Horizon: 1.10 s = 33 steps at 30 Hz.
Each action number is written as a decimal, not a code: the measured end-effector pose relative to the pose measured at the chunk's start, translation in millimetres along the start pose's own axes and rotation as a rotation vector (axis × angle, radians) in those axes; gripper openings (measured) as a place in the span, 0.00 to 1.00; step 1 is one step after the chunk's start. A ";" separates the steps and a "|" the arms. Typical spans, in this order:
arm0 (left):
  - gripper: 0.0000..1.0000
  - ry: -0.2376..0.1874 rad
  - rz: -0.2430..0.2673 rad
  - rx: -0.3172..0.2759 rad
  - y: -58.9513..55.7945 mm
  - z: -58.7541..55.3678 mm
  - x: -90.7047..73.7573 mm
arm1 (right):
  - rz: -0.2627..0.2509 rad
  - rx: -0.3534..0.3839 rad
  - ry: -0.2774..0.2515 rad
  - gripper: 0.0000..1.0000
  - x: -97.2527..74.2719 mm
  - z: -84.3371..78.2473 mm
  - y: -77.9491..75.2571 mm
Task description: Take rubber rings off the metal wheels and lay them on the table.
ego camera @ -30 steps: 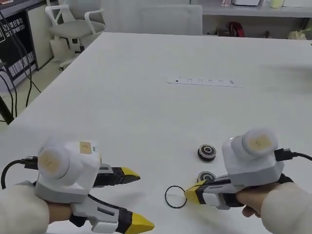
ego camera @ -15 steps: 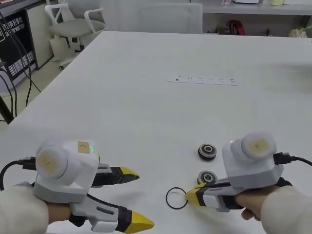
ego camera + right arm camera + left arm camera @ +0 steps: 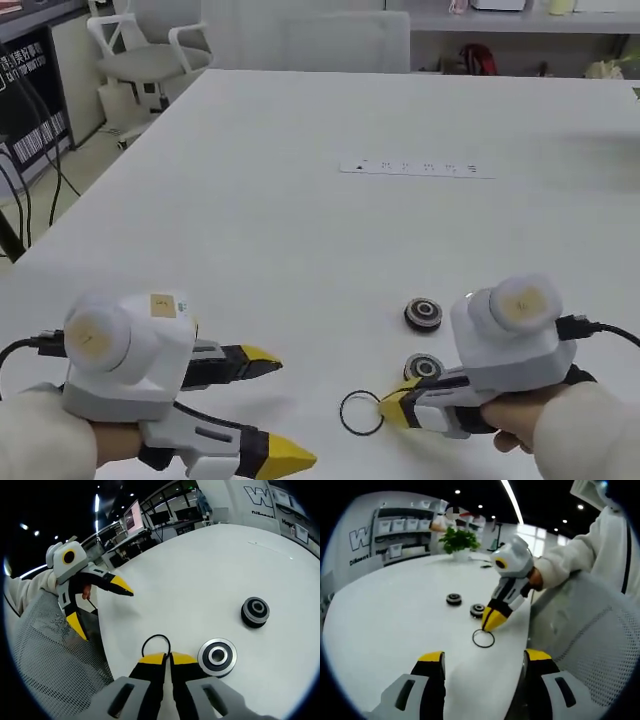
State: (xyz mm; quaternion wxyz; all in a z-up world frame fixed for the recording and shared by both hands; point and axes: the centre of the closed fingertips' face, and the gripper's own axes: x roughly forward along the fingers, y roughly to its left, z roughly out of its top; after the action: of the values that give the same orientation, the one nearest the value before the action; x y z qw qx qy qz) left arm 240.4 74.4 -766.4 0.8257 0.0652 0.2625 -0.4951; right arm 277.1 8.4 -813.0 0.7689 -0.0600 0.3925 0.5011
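A thin black rubber ring (image 3: 360, 413) (image 3: 483, 638) (image 3: 156, 644) lies flat on the white table (image 3: 300, 220). My right gripper (image 3: 385, 408) (image 3: 489, 624) (image 3: 167, 656) is shut, its yellow tips pinching the ring's near edge. Just behind it stands a metal wheel (image 3: 423, 367) (image 3: 217, 656) with a bare silver rim. A second wheel (image 3: 423, 313) (image 3: 255, 611) (image 3: 453, 599) farther back has a dark outer band. My left gripper (image 3: 280, 410) (image 3: 482, 656) (image 3: 100, 602) hovers open to the left of the ring, with nothing between its jaws.
A white power strip (image 3: 415, 168) lies across the middle of the table. An office chair (image 3: 140, 50) stands past the far left corner. Cables hang at the left edge. The table's near edge is right under both grippers.
Almost nothing differs. The right gripper and the ring have crept slightly toward me, and the head view has shifted a little.
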 end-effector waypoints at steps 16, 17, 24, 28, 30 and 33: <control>0.66 0.030 -0.003 -0.008 -0.3 -5.5 1.3 | -0.015 -0.058 -0.069 0.12 -14.3 25.3 -7.3; 0.65 0.030 -0.001 -0.008 -0.1 -5.7 1.0 | -0.015 -0.058 -0.077 0.12 -15.6 27.1 -7.8; 0.66 0.021 0.015 -0.017 1.7 -4.1 -0.2 | -0.012 -0.077 -0.145 0.14 -30.6 46.1 -10.5; 0.66 0.017 0.026 -0.019 3.8 -2.4 -1.2 | -0.013 -0.090 -0.200 0.14 -41.3 58.9 -13.5; 0.66 0.016 0.035 -0.015 6.3 -1.4 -2.9 | -0.019 -0.091 -0.223 0.14 -47.2 64.7 -15.5; 0.68 -0.002 0.061 -0.046 14.2 2.5 -7.9 | -0.018 -0.086 -0.274 0.15 -57.6 75.8 -14.5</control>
State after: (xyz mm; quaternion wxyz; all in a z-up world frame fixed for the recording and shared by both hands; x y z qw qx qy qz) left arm 250.5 86.7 -762.5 0.8420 0.0538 0.2707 -0.4635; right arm 319.2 -3.5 -727.2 0.8164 -0.0275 0.2614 0.5142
